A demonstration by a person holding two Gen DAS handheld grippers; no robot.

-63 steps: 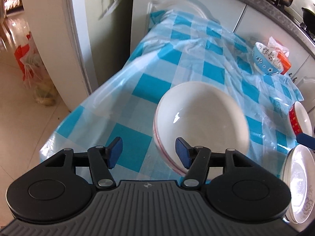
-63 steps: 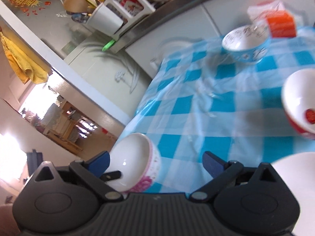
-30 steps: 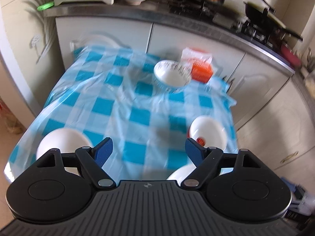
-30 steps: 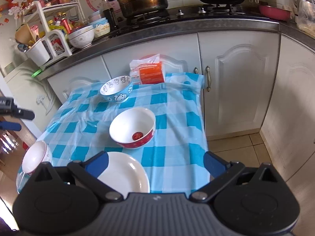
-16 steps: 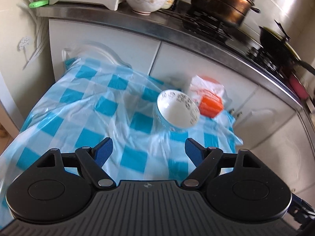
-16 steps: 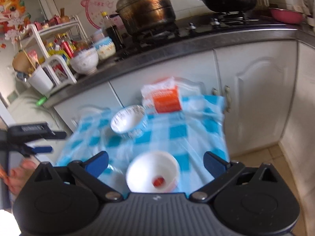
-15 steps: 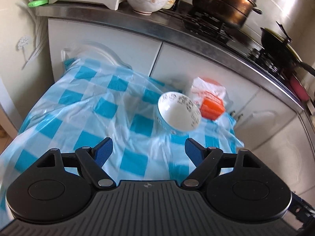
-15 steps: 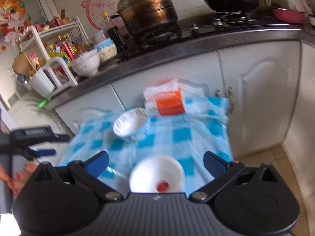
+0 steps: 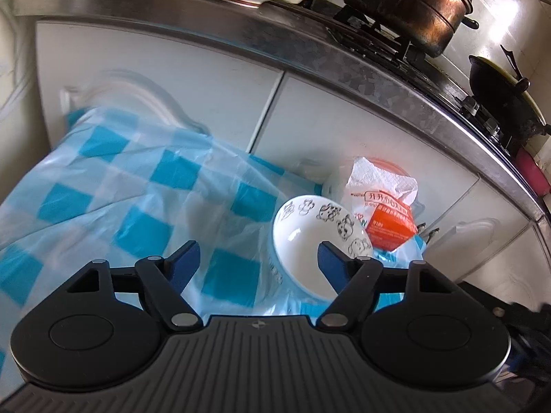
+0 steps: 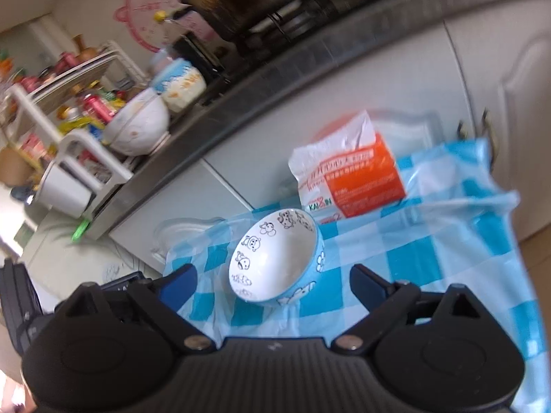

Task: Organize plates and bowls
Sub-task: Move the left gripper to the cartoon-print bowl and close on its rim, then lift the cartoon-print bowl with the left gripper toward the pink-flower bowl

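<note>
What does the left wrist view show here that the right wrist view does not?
Only the left wrist view shows the black wok on the stove, and the big pot sharply. Only the right wrist view shows the white condiment rack, the pink wall clock and the cabinet handle. Both show the blue cartoon bowl on the checked tablecloth, beside the orange tissue pack, with each view's own claw, left and right, open and empty.
</note>
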